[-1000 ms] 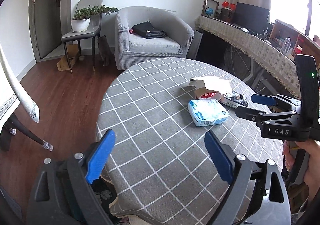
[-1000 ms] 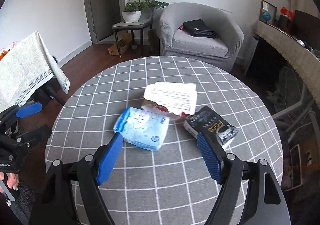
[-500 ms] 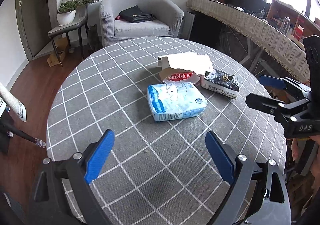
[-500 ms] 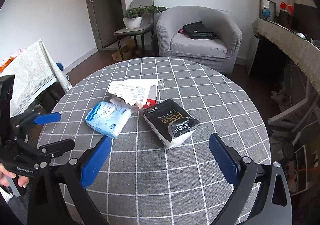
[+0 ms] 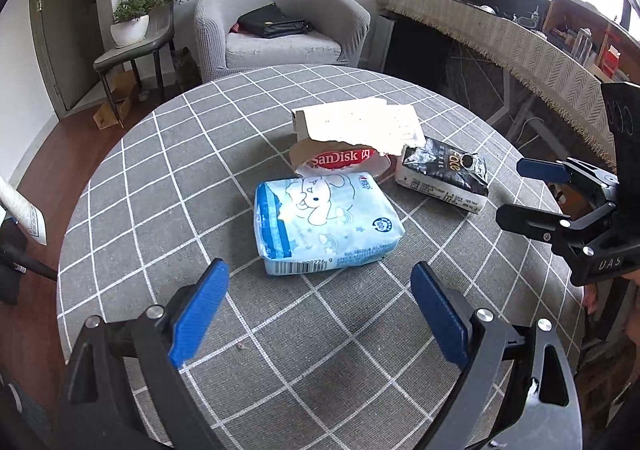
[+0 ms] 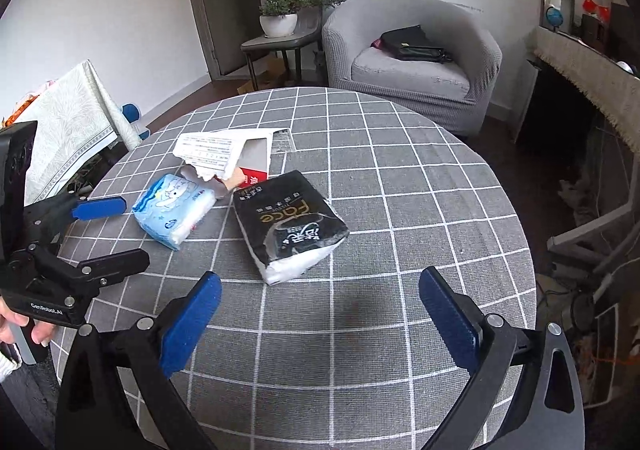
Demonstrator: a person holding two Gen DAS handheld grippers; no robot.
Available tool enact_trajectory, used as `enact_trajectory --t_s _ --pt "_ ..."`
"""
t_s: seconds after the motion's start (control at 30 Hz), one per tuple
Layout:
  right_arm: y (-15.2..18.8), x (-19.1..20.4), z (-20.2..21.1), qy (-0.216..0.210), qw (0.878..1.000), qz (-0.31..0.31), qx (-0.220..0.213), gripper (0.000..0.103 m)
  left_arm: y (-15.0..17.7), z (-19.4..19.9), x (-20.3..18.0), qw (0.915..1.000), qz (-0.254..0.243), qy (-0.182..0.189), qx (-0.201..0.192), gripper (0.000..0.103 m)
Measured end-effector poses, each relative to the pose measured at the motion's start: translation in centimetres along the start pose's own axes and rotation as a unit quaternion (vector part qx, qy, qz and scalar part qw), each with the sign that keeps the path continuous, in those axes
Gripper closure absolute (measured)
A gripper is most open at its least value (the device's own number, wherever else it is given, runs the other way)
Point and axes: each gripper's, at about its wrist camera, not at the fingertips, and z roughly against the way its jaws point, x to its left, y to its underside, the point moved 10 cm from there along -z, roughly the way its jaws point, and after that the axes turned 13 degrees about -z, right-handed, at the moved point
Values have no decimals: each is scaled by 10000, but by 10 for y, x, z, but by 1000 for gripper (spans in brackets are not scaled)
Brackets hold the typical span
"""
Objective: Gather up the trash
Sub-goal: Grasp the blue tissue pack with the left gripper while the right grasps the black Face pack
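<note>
My left hand-held gripper (image 5: 316,314) hangs wide, nothing between its pads; my right hand-held gripper (image 6: 320,314) is wide too, empty. Both sit over bare grey checked cloth at the near edge of the round bench (image 5: 160,177), free room all around. Trash clusters mid-bench, four pieces: one blue tissue pack (image 5: 324,226), one black tissue pack (image 6: 288,230), one torn white envelope (image 5: 360,125), one red SanDisk wrapper (image 5: 340,161) under it.

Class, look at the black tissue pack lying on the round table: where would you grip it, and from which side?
Grip the black tissue pack across its short width, near the middle, coming down from above. It lies flat and soft on the table, its long sides free; the right tongs stand open just before it.
</note>
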Motion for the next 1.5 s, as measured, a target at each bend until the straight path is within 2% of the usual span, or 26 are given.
enact_trajectory --t_s 0.17,0.3,0.47,0.57,0.63,0.8,0.93,1.13,1.23,1.3,1.33,1.4,1.43,1.5 --pt "2 4 -6 -152 9996 161 194 3 -5 -7 1 10000 79 27 34 9" --pt "0 9 -20 -85 9976 514 447 3 -13 -10 4 9997 213 61 61 9" --pt "-2 25 -37 -93 9903 1050 899 3 -22 -15 1 9999 75 -90 78 9" --pt "-4 31 -45 -73 9859 1300 1049 3 -20 -19 5 9996 208 -96 144 9" --pt "-7 33 -48 -117 9854 1321 1067 3 -20 -21 5 9994 296 -22 202 9" --pt "-10 31 -49 -175 9857 1311 1046 3 -20 -23 7 9995 188 -127 213 13" --pt "-8 28 -47 -198 9861 1251 1072 3 -22 -22 9 9995 195 -234 124 25" --pt "-7 29 -48 -33 9866 1119 1190 3 -24 -18 15 9991 410 -90 12 32" --pt "-9 29 -48 1 9888 1015 1095 4 -24 -12 16 9994 355 -45 -28 34" --pt "-11 26 -47 43 9910 901 984 7 -24 -11 14 9997 263 19 5 34" --pt "-14 25 -46 69 9921 841 931 11 -23 -11 13 9997 244 70 22 34" --pt "-18 24 -43 116 9940 727 809 26 -21 -9 13 9995 253 166 29 35" --pt "-20 22 -42 146 9946 686 762 38 -21 -7 12 9995 235 204 15 36" --pt "-20 22 -41 162 9952 614 747 42 -20 -4 11 9995 171 260 -8 36"
